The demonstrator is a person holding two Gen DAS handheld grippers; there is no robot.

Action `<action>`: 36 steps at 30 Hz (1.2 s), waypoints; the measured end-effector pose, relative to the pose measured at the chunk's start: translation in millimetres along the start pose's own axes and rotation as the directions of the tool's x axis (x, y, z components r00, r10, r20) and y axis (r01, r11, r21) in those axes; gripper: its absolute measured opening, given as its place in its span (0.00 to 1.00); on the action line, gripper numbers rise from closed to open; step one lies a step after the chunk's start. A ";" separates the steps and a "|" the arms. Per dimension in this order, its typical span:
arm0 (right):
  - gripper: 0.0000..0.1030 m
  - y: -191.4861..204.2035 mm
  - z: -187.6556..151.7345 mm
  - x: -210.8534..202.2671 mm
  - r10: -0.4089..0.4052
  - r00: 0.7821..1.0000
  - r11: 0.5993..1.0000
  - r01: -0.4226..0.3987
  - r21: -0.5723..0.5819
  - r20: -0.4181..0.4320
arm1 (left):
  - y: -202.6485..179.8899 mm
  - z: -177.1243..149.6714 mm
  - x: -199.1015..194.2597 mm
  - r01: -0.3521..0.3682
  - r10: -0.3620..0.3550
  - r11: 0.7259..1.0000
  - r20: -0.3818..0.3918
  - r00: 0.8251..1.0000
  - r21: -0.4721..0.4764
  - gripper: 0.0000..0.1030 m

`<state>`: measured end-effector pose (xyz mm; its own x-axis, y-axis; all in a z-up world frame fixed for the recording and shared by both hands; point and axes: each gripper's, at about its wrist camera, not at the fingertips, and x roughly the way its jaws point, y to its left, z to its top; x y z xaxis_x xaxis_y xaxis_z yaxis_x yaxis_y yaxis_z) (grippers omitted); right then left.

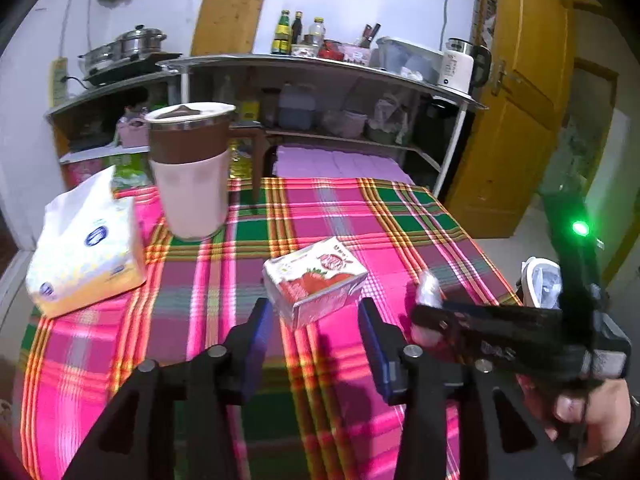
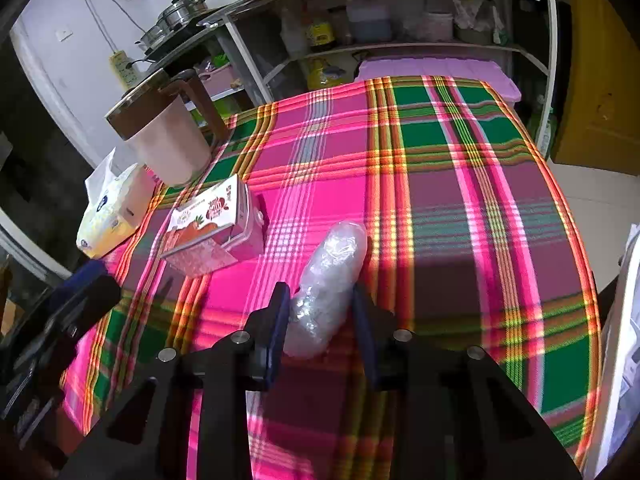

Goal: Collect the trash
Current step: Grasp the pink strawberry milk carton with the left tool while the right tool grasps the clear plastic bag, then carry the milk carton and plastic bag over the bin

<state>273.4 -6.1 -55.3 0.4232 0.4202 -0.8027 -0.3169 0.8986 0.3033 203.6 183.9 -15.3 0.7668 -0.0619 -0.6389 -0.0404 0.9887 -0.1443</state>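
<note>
Tissue pack (image 1: 86, 246): far left on your tabletop (image 1: 420, 216), beside the jug (image 1: 190, 168).
Juice carton (image 1: 316, 280): lying flat, just ahead of your left hand-held gripper (image 1: 316, 320), whose jaws are spread and empty.
Plastic wrap (image 2: 328, 284): on the cloth, between your right hand-held gripper (image 2: 320, 308) pads, clenched on it.

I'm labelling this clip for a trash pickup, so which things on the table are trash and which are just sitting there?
Trash:
- crumpled clear plastic, between the right gripper fingers
- strawberry carton, lying flat ahead of the open left gripper

Just sitting there:
- tissue pack
- pink and brown jug
</note>
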 end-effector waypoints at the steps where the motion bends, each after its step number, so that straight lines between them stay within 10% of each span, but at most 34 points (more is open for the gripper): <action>1: 0.32 -2.6 -1.4 -3.2 0.006 1.000 1.000 -0.006 0.001 0.001 | 1.0 3.1 4.5 0.003 -0.003 1.000 0.000 1.000 0.006 0.49; 16: 0.32 -29.5 -21.3 -33.0 0.070 0.998 0.998 -0.070 0.009 -0.001 | 13.7 35.1 88.9 0.122 -0.113 0.986 -0.087 0.990 0.112 0.66; 25: 0.32 -38.3 -25.5 -42.3 0.080 0.997 0.997 -0.080 0.014 0.010 | -5.9 15.8 71.3 0.217 -0.196 0.963 -0.140 0.971 0.160 0.67; 33: 0.32 -40.1 -29.8 -56.7 0.059 0.998 0.998 -0.059 -0.004 0.033 | -27.7 2.2 62.3 0.103 -0.084 0.984 -0.134 0.987 0.143 0.66; 36: 0.32 -40.9 -31.8 -62.7 0.047 0.998 0.999 -0.046 -0.012 0.045 | -31.3 0.3 63.2 0.076 -0.059 0.991 -0.142 0.988 0.111 0.50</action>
<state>232.9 -73.2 -33.7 0.4460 0.4672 -0.7634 -0.3467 0.8765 0.3339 253.5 149.1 -51.0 0.6692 -0.1393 -0.7299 0.0888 0.9902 -0.1077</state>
